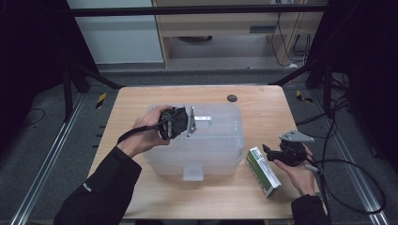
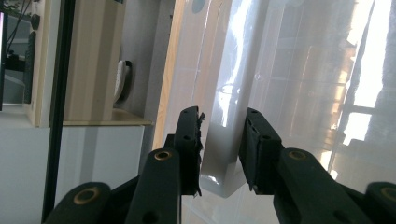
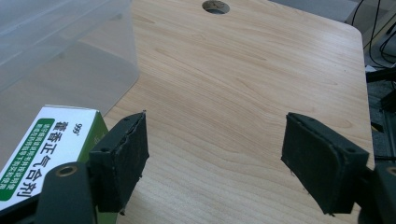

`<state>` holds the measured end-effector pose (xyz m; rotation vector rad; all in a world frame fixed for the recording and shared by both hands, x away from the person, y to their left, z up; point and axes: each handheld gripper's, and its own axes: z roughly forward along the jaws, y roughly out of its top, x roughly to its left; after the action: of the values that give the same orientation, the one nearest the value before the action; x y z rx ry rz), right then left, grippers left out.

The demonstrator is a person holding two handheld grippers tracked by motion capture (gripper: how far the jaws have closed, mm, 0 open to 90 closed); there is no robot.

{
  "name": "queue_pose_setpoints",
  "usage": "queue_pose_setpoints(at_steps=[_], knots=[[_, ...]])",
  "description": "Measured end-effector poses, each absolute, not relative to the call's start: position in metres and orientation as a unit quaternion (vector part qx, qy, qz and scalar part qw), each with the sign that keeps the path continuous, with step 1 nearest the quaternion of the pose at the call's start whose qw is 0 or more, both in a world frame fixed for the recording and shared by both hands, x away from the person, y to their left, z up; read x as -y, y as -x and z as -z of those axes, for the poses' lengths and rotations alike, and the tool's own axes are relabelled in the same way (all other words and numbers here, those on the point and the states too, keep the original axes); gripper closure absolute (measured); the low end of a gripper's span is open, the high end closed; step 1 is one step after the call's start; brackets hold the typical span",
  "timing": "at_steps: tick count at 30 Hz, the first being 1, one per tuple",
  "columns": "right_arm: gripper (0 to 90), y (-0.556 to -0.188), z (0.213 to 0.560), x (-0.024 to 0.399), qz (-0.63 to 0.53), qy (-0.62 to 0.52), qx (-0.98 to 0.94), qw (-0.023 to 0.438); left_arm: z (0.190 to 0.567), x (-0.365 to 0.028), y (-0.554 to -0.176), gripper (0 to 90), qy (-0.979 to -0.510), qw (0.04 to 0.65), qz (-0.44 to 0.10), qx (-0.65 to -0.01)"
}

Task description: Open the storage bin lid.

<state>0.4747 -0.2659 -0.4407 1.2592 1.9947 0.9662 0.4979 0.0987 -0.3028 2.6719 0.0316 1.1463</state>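
Note:
A translucent plastic storage box [image 1: 220,145] with its lid on stands in the middle of the wooden table [image 1: 263,108]. My left gripper [image 1: 195,121] reaches over the lid to the latch tab [image 1: 202,118] at its far side. In the left gripper view the white latch tab [image 2: 222,161] fills the gap of the left gripper [image 2: 222,140], and both pads look to lie against it. My right gripper [image 1: 268,151] rests low at the table's right, open and with nothing in it [image 3: 215,154]. A green-and-white carton [image 1: 263,171] lies just beside its left jaw [image 3: 51,140].
A second latch tab [image 1: 193,171] sits on the box's near side. A round cable hole [image 1: 232,98] marks the table's far edge [image 3: 215,6]. Black frame legs and cables stand around the table, and a cabinet [image 1: 225,28] is behind.

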Motion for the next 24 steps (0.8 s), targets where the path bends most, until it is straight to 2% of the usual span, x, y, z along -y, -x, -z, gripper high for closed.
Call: queue_pose_setpoints(at_steps=[24], knots=[[35.0,-0.4729,0.4366,0.2651,-0.366,-0.473,-0.752,0.276,0.3026,-0.0914,-0.4964,73.5,-0.913,0.079,-0.401,0.009]])
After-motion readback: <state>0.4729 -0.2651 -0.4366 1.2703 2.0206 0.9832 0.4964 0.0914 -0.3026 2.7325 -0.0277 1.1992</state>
